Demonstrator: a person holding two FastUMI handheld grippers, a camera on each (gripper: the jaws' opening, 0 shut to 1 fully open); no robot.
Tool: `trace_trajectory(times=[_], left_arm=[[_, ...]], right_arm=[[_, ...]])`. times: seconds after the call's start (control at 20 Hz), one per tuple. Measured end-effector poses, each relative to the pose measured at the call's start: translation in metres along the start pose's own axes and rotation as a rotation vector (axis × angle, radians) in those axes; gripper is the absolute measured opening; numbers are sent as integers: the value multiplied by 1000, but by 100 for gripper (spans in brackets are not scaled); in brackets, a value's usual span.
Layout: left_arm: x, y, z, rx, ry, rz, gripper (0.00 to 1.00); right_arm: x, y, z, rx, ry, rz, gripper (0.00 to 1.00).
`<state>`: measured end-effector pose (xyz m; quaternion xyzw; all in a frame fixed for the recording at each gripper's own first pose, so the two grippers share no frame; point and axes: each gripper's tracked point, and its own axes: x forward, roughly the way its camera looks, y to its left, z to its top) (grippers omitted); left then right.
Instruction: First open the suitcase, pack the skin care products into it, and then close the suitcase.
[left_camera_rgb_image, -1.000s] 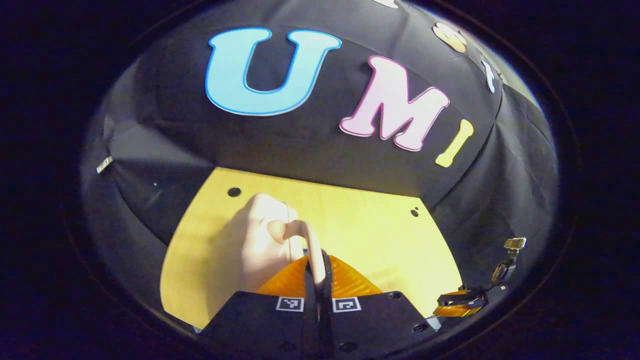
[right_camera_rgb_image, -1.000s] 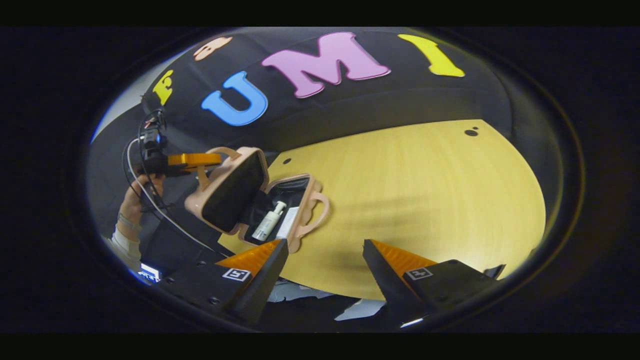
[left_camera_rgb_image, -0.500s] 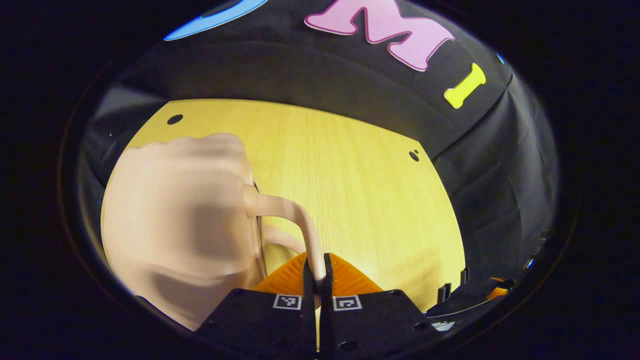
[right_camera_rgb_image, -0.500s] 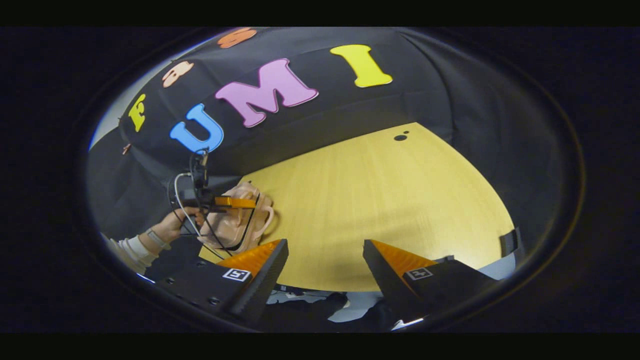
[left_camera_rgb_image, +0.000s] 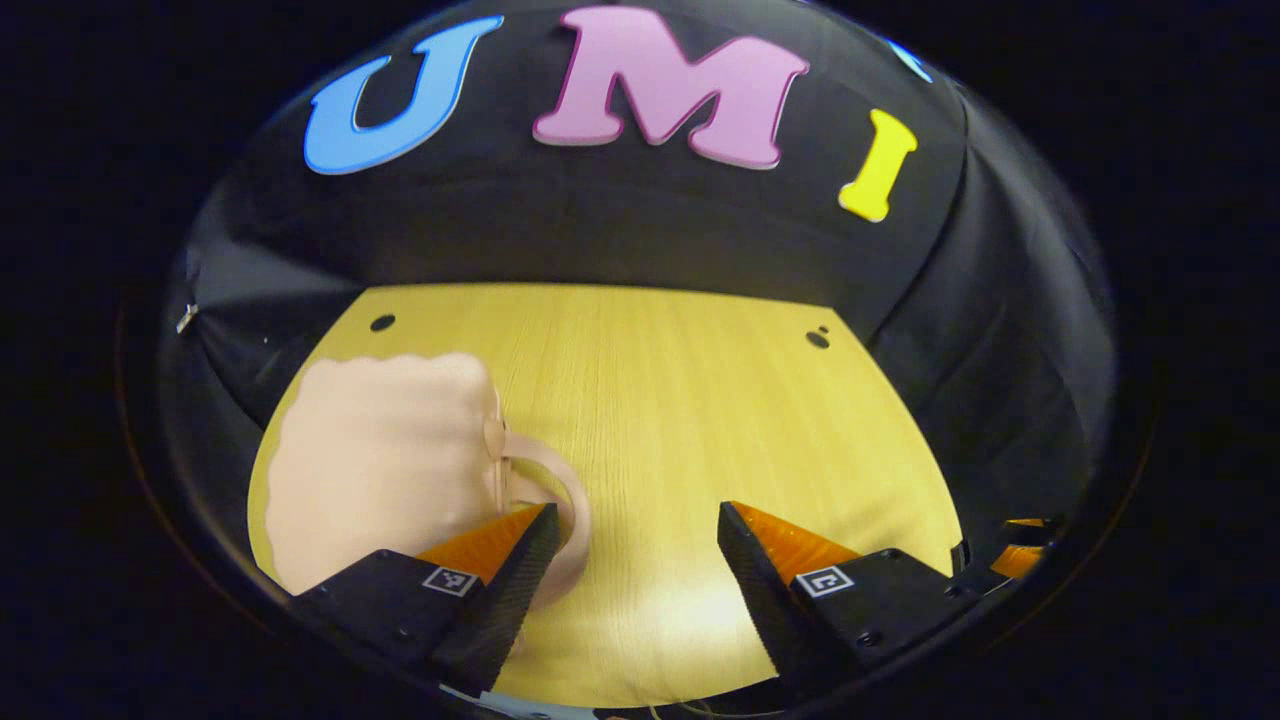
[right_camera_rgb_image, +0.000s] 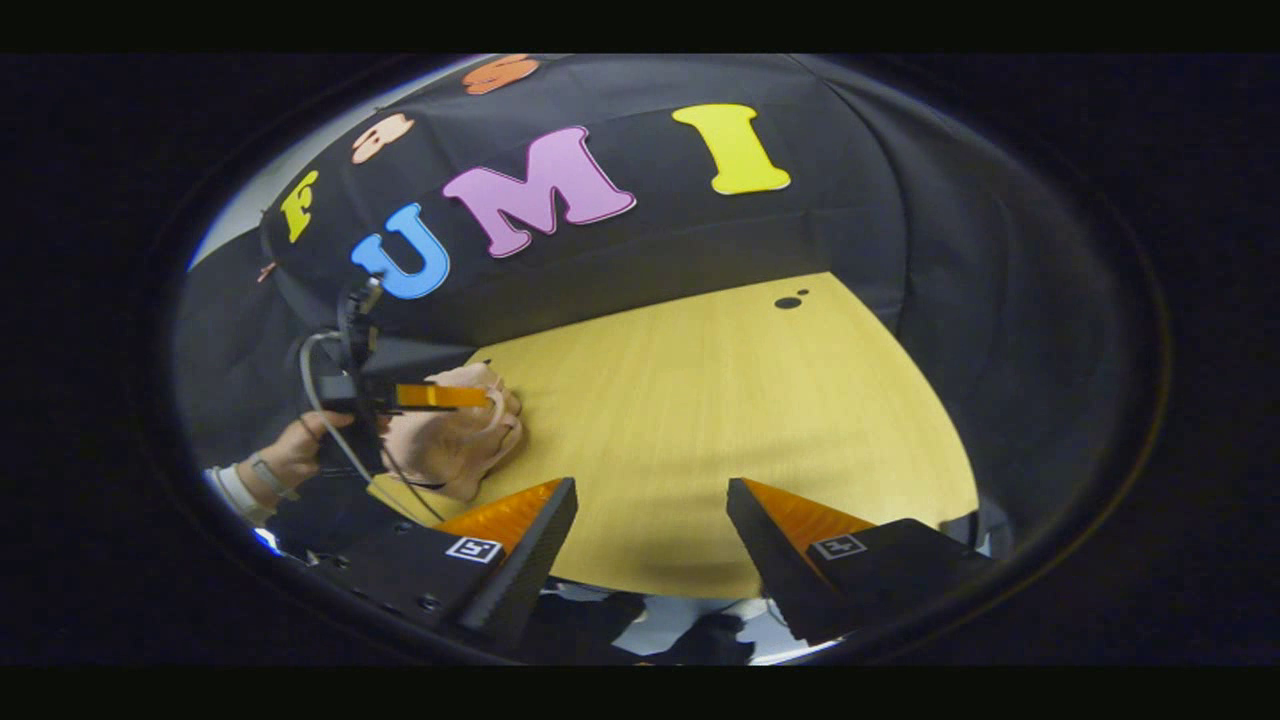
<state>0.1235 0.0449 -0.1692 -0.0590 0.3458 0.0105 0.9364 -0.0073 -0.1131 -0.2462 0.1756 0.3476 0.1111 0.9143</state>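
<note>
The pink suitcase (left_camera_rgb_image: 375, 455) lies shut and flat on the left part of the yellow table (left_camera_rgb_image: 680, 400). Its loop handles (left_camera_rgb_image: 562, 500) point toward the table's middle. My left gripper (left_camera_rgb_image: 632, 560) stands open just in front of the handles, which lie by its left finger (left_camera_rgb_image: 495, 570) with nothing between the fingers. In the right gripper view the suitcase (right_camera_rgb_image: 455, 440) sits far left, with the left gripper (right_camera_rgb_image: 470, 397) over it, held by a hand (right_camera_rgb_image: 295, 455). My right gripper (right_camera_rgb_image: 650, 520) is open over the table's near edge, apart from the case. The skin care products are hidden inside.
Small dark holes (left_camera_rgb_image: 818, 338) mark the table's far corners. The black cloth wall closes the table in at the back and sides. A cable (right_camera_rgb_image: 315, 400) hangs from the left gripper. The other gripper's orange tip (left_camera_rgb_image: 1020, 535) peeks in at the far right.
The lid came down from half-raised to shut while my left gripper held its handle. The left gripper then let go, opened and drew back. The right gripper stayed open.
</note>
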Motion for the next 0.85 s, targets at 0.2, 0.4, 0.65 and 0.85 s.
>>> trace_trajectory(times=[0.2,0.4,0.65,0.85], left_arm=[[-83,-48,56,40,-246,-13,96],[-151,-65,104,23,-450,-18,96],[-202,-56,150,22,-643,25,96],[-224,-45,171,-15,-706,24,96]], right_arm=[[-15,4,67,-147,-177,-42,96],[-48,31,153,-215,-396,-92,97],[-95,77,236,-259,-685,-134,97],[-99,111,250,-239,-750,-124,91]])
